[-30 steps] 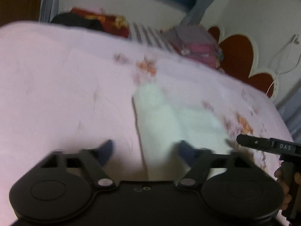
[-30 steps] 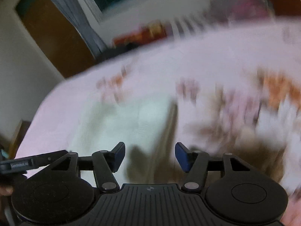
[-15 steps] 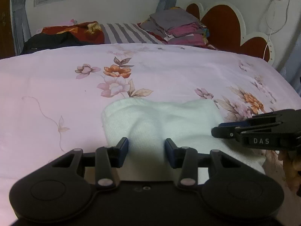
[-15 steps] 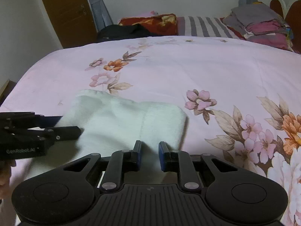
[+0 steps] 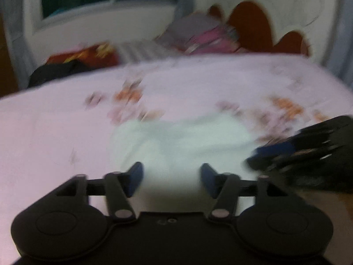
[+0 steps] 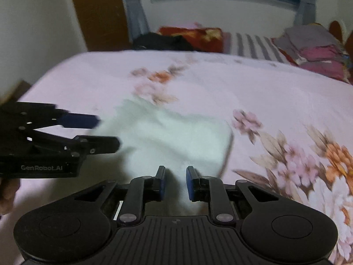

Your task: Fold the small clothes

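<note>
Spread wider than half a second before: left gripper (image 5: 172, 180), its blue fingers (image 5: 134, 177) now well apart, with the white garment (image 5: 176, 141) showing between them. Opened a little too: right gripper (image 6: 175, 183), fingers (image 6: 162, 183) with a narrow gap, nothing pinched that can be seen, cloth just ahead of the tips. Left-wrist view blurred by motion, so fine detail cannot be told.

Lying flat on the bed (image 6: 264, 92), near the near edge and toward the middle of it: white garment, soft and thick, its right border slightly raised above the pink floral sheet. Seen from the right wrist, left gripper reaching in from the left side, one blue finger touching the garment's left border. At the far edge of the bed: stack of folded clothes (image 6: 313, 50) toward the right corner, striped pillow (image 6: 253, 44) beside it, dark bundle (image 6: 163, 40) farther left.
</note>
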A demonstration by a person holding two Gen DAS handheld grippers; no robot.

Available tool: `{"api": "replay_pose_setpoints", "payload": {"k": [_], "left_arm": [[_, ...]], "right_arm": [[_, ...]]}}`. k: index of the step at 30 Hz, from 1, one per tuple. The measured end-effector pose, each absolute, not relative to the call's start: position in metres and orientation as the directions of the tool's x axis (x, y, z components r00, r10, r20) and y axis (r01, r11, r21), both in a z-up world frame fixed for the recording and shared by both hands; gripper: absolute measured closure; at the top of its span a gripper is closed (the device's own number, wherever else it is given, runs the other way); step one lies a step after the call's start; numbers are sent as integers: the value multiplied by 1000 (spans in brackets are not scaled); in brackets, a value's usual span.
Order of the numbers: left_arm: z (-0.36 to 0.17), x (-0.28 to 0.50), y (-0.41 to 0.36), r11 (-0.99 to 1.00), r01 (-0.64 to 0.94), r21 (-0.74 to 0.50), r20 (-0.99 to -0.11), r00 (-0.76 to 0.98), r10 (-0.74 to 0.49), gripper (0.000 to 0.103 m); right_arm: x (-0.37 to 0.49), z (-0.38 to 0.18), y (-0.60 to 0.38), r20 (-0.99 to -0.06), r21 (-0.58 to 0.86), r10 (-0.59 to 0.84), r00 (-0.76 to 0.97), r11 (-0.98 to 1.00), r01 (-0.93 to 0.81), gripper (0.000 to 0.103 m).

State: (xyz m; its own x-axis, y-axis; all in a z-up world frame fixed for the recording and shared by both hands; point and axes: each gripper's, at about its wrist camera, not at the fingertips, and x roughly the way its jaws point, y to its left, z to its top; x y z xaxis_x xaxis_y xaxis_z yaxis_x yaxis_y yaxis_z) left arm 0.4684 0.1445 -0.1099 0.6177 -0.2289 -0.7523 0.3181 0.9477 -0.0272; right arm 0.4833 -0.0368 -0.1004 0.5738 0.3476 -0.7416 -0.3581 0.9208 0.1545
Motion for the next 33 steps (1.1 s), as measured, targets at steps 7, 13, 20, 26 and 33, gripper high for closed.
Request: {"api": "replay_pose_setpoints", "payload": {"k": [7,13,20,26,33], "left_arm": [[-105,429,170,963,245,-108,-715,654,-247,53],[-84,376,159,957,278,-89,-687,678,-261,65],[-93,355,142,971,212,-113,-746,627,-224,73],[-119,338,135,974,213,-84,-763,615,-200,74],[-104,310,133,980,184,-80,-740,647,-182,75]], "right_arm": [[479,-96,-51,-732,188,365,575,920,-345,84],[432,-76,-60,-678,239,454,578,880,-410,84],[390,-92,-55,-720,265,467,514,869,-418,84],[379,-118,-57,-755,281,458,469,873,-400,84],[361,-103,-60,-736,273,469,488,865,-421,84]]}}
